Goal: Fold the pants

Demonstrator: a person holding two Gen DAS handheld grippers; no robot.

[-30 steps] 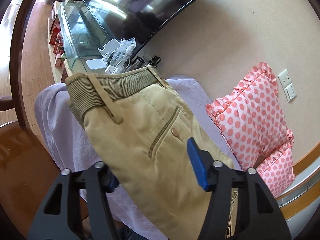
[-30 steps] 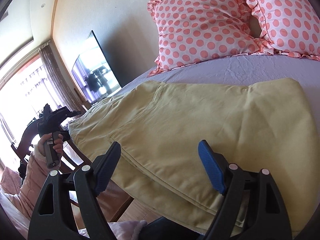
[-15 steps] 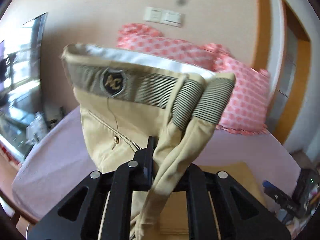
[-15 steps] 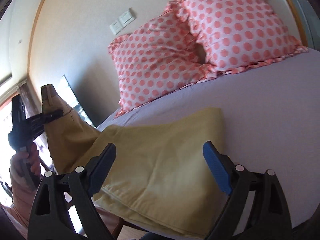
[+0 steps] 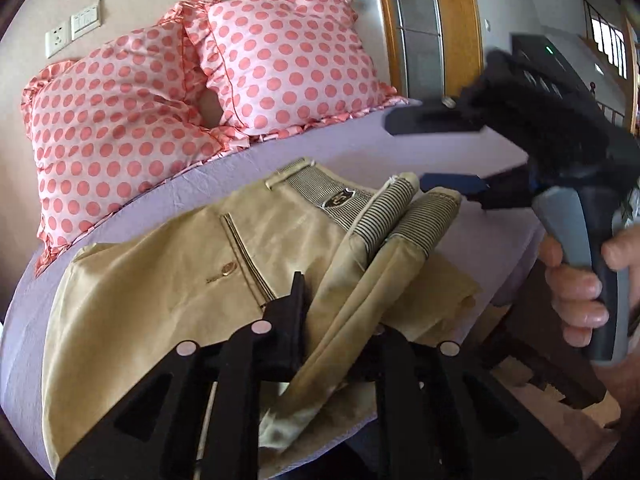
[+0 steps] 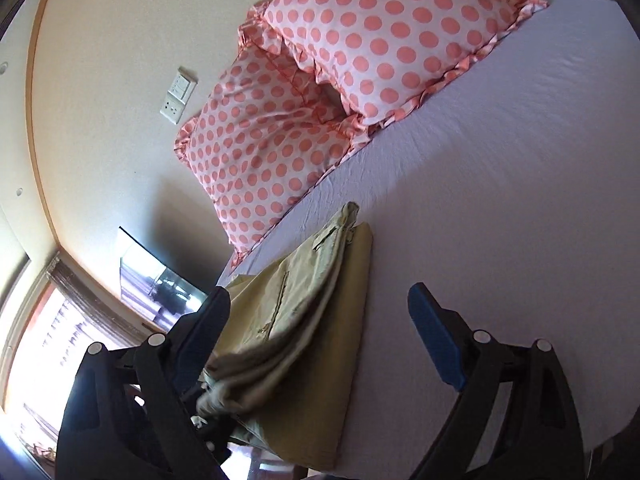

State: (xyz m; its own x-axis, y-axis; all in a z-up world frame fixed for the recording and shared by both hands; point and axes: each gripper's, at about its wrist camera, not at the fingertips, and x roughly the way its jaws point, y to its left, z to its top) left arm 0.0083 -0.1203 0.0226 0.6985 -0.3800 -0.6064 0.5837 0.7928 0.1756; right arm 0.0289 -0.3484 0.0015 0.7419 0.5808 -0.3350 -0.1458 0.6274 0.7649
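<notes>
The khaki pants (image 5: pixel 168 292) lie folded over on the lilac bed sheet (image 5: pixel 360 148), their striped waistband (image 5: pixel 384 216) toward the pillows. My left gripper (image 5: pixel 340 320) is shut on the waist end of the pants, and holds a bunched fold of cloth between its fingers. My right gripper (image 5: pixel 440 156) is open and empty, held by a hand just above the waistband's right end. In the right wrist view the pants (image 6: pixel 304 340) lie stacked between and ahead of the open right gripper (image 6: pixel 320 336).
Two pink polka-dot pillows (image 5: pixel 160 92) lean on the wall at the bed's head. A wall socket and switch (image 5: pixel 72 34) sit above them. A dark TV screen (image 6: pixel 160 292) is at the left. Wooden door frames (image 5: pixel 440 20) stand to the right.
My left gripper shut on the waist end, lifted it and carried it over onto the legs, toward the pillows. My right gripper stayed open and swung up near the waistband.
</notes>
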